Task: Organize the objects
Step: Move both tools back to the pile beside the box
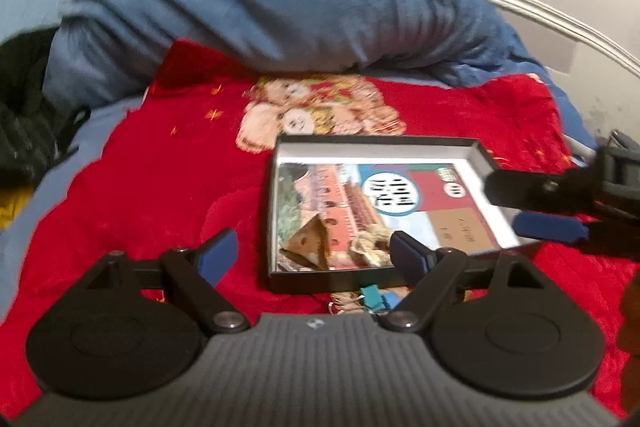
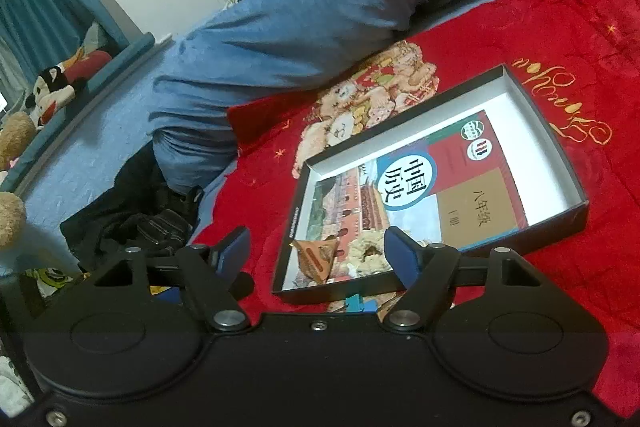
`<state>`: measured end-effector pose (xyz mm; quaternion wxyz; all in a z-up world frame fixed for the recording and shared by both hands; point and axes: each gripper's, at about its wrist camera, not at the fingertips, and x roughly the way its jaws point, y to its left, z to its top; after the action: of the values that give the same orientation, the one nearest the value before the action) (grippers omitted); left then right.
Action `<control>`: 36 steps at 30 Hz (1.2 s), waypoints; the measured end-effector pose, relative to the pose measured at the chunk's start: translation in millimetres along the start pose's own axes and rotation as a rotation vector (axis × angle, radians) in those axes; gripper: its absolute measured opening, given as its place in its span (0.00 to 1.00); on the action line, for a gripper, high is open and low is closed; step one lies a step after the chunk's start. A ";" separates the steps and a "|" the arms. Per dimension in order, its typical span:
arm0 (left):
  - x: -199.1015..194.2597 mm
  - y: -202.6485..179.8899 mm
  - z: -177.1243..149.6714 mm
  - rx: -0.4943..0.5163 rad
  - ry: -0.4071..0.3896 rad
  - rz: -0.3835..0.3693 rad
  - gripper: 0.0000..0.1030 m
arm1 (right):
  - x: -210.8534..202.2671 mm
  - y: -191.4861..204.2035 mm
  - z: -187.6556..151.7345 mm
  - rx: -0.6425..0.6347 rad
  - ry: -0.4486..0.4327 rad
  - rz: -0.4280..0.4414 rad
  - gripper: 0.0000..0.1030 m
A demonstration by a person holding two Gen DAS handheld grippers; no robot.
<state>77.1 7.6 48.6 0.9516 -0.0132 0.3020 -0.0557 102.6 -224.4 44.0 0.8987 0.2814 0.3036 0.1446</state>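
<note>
Surface: red plush blanket [image 2: 560, 27] with bear print and gold script, spread flat over a bed as the sorting area.
Container: shallow black cardboard box [image 2: 532, 99] with white lining, lying open-side up on the red blanket, apparently the collecting place.
Contents: Chinese history textbook [image 2: 424, 195] with colour cover, flat inside the box; small tan triangular packet [image 2: 316, 261] resting on the book's near corner.
Loose item: teal binder clip [image 1: 370, 297], on the blanket just outside the box's near wall; probably still to be boxed.
Left gripper [image 1: 312, 253]: jaws apart, empty, hovering at the box's near edge above the clip.
Right gripper [image 2: 316, 251]: jaws apart, holding nothing, near the same edge.
Background: rumpled blue plush quilt [image 1: 260, 7] behind the box.
</note>
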 end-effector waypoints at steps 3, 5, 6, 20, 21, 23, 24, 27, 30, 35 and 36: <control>-18.9 -7.2 -5.7 0.014 -0.027 -0.019 0.89 | -14.3 3.0 -9.4 -0.010 -0.010 -0.005 0.73; -29.1 -7.4 -11.0 0.001 -0.027 -0.042 0.90 | -22.5 4.8 -15.4 -0.029 -0.012 -0.017 0.73; -33.4 -7.0 -13.9 -0.008 -0.024 -0.052 0.90 | -28.0 6.1 -18.0 -0.042 -0.018 -0.027 0.73; -74.2 19.7 -27.9 0.184 -0.101 0.002 0.91 | -56.4 4.0 -38.9 -0.038 -0.050 -0.103 0.74; -74.1 22.6 -27.5 0.182 -0.103 -0.007 0.91 | -55.8 3.6 -39.9 -0.036 -0.047 -0.101 0.74; -68.7 25.9 -26.5 0.143 -0.088 -0.021 0.91 | -52.9 2.5 -41.4 -0.034 -0.033 -0.103 0.74; -64.5 26.1 -26.9 0.124 -0.073 -0.023 0.91 | -49.8 1.1 -42.7 -0.032 -0.022 -0.108 0.74; -54.2 24.0 -31.8 0.092 -0.020 -0.006 0.91 | -38.8 -4.6 -45.2 -0.015 0.014 -0.129 0.74; -46.4 18.8 -40.0 0.057 0.053 -0.008 0.91 | -30.9 -13.1 -49.4 0.027 0.054 -0.148 0.74; -23.7 11.0 -53.9 0.038 0.130 0.007 0.90 | -13.5 -18.0 -59.6 0.058 0.116 -0.157 0.74; -18.6 11.2 -55.0 0.026 0.155 0.002 0.90 | -8.6 -15.8 -61.0 0.048 0.130 -0.158 0.74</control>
<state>31.4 21.4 13.6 0.9256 0.0039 0.3739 -0.0595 59.1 -215.3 -1.5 0.8788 0.2678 0.3859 0.0838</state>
